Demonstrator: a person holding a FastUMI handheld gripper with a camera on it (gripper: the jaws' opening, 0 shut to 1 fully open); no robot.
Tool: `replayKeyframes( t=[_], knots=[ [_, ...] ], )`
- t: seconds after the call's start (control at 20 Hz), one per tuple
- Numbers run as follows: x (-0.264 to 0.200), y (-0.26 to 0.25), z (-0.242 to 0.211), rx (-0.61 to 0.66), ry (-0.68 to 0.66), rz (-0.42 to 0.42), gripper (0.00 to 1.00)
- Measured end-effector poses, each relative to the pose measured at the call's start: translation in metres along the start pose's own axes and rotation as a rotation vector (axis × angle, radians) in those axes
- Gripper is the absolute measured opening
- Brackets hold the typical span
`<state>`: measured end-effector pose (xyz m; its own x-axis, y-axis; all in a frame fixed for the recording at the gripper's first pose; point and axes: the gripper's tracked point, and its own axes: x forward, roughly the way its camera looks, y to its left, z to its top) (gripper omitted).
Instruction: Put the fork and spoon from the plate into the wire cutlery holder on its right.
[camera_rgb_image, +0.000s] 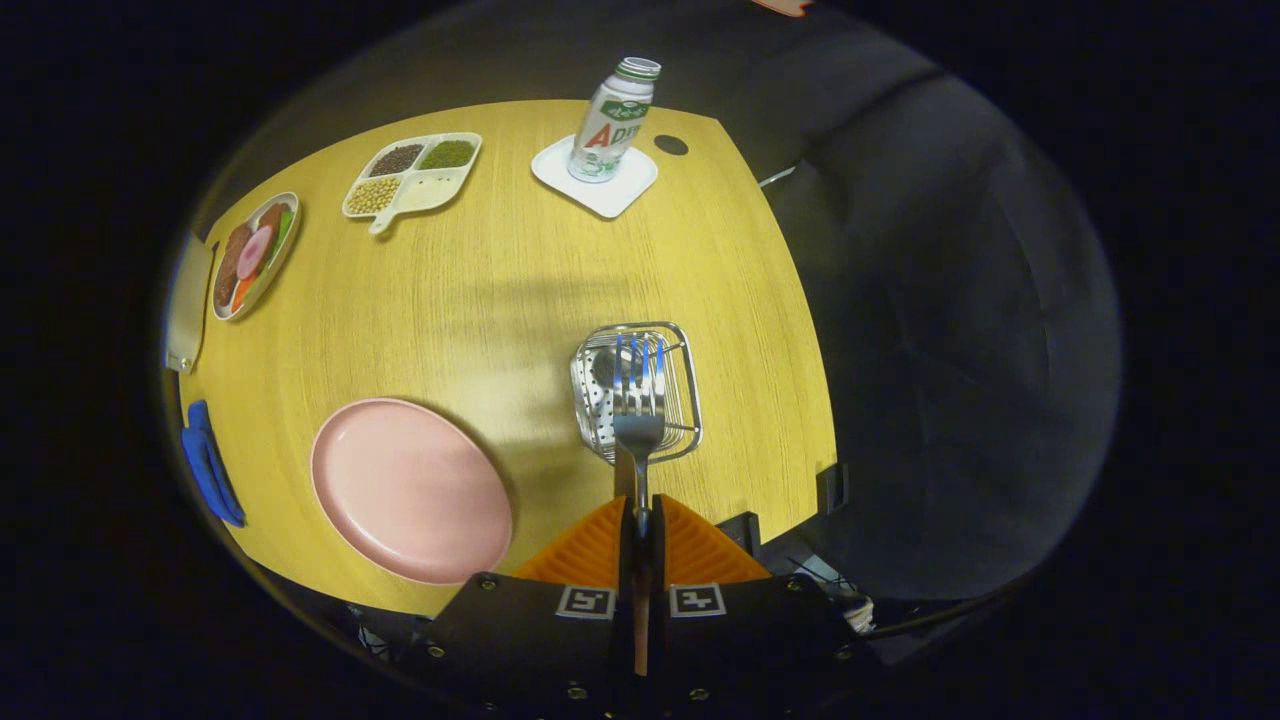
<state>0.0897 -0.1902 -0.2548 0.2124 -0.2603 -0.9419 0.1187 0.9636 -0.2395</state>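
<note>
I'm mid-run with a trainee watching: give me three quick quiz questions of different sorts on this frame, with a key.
1. True or false: the gripper is shut on the fork.
2. Multiple choice: what lies on the pink plate? A) a spoon B) a fork C) nothing
3. Fill in: the fork's tines are over the wire ____.

Key:
1. True. Both fingers press on the fork's handle.
2. C. The plate is bare.
3. holder. The tines point over its open top; the holder stands on the table to the plate's right.
</note>
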Motion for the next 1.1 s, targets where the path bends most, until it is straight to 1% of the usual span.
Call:
replayKeyframes(
  t=[0.05, 0.2, 0.3, 0.45, 0.65, 1.0, 1.1],
  knots=[
    [0.000, -0.008, -0.001, 0.000, 0.013, -0.012, 0.06],
    [0.005, -0.013, 0.003, 0.005, 0.041, 0.007, 0.06],
    [0.005, -0.023, 0.000, 0.000, 0.062, -0.011, 0.06],
    [0.006, -0.026, 0.000, 0.009, 0.074, -0.008, 0.06],
    [0.015, -0.027, -0.002, -0.046, 0.120, -0.010, 0.06],
    [0.036, -0.008, 0.004, -0.131, 0.256, 0.071, 0.05],
    [0.041, -0.006, 0.008, -0.157, 0.270, 0.097, 0.06]
  ],
)
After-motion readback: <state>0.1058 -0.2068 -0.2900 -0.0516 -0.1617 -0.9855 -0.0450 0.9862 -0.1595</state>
